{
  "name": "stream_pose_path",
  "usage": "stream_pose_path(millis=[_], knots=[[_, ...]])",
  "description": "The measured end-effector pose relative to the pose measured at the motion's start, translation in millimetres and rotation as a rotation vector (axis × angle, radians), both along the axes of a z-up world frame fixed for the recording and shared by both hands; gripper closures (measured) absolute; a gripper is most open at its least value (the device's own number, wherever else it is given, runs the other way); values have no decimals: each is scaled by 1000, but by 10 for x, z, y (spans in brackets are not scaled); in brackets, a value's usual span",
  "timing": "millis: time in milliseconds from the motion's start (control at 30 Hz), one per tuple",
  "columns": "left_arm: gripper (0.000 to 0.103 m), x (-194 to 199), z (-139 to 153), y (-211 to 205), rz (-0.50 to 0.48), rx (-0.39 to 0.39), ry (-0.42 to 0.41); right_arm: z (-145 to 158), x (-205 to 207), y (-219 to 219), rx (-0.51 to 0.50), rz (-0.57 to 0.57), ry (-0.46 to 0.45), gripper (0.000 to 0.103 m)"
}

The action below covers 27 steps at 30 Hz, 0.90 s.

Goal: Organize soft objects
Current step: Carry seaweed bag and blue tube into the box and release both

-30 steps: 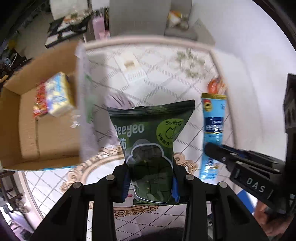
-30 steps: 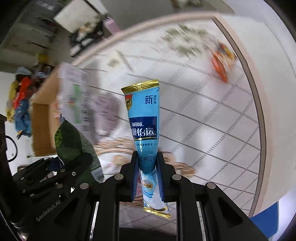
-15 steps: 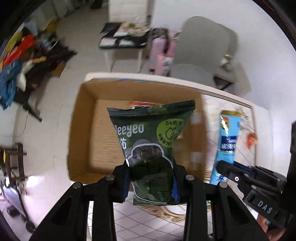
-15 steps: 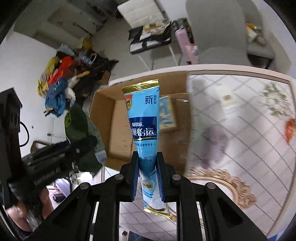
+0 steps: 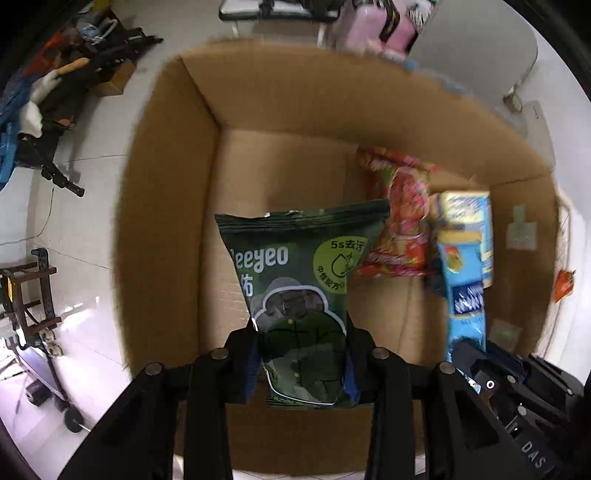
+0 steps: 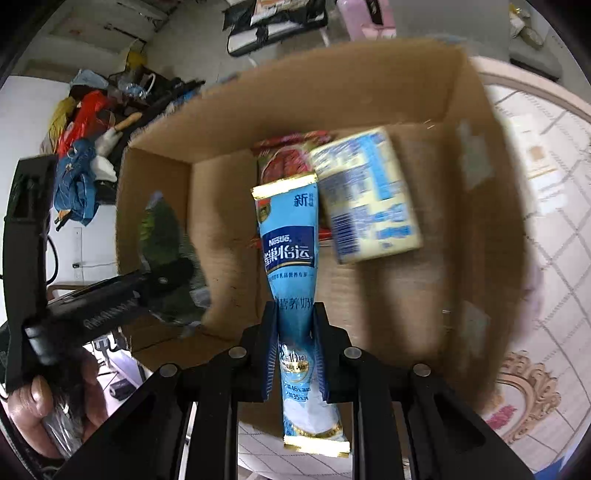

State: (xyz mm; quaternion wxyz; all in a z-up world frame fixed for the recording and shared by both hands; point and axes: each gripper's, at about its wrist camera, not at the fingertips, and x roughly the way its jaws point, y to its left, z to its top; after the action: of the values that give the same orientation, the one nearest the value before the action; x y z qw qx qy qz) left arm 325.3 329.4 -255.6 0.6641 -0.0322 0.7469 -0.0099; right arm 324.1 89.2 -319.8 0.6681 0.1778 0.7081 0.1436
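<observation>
My left gripper is shut on a dark green wipes pack and holds it over the open cardboard box. My right gripper is shut on a blue Nestle milk powder pouch, also over the box. Inside the box lie a red snack bag and a yellow and blue pack. The right gripper with its blue pouch shows at the right of the left wrist view. The left gripper with the green pack shows at the left of the right wrist view.
The box stands at the edge of a patterned table. An orange packet lies on the table beyond the box. A grey chair, pink bags and a clothes pile are on the floor behind.
Both grippers have swung left from over the table to over the cardboard box and come closer to it, each still holding its pack.
</observation>
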Motion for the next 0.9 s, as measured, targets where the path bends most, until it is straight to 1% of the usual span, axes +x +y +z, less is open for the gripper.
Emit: stream_pose_path(millis=[33,100,200,333,433,533,600,667,700,767,833,900], knots=[[69,16,-57,-3,2,-2,12,-78,40,59,2,-2,3,84],[68,45,-116,43,22,-12,28,-143,123,167,14,-4,-5,84],[68,118,-130,121,47,-21,22,-224,272,335,8,8,-27,84],[68,231,-112,167,52,-3,7,-265,459,499,-5,25,-47,84],[68,295,-109,161,53,0,6,-292,544,601,17,38,-44,84],[69,324,-86,118,44,31,5,-287,527,711,10,70,-41,82],[69,349,-68,91,46,39,-1,-298,523,725,13,74,-34,78],[69,361,-6,68,49,39,-17,-289,540,700,22,59,-30,66],[68,362,34,56,49,33,-23,-278,545,662,21,54,-30,62],[67,330,98,45,53,23,-34,-229,548,602,11,51,-37,48],[63,317,178,64,56,13,-51,-159,531,560,-16,52,-48,40],[52,271,259,27,51,0,-65,-67,483,462,-42,56,-53,36]])
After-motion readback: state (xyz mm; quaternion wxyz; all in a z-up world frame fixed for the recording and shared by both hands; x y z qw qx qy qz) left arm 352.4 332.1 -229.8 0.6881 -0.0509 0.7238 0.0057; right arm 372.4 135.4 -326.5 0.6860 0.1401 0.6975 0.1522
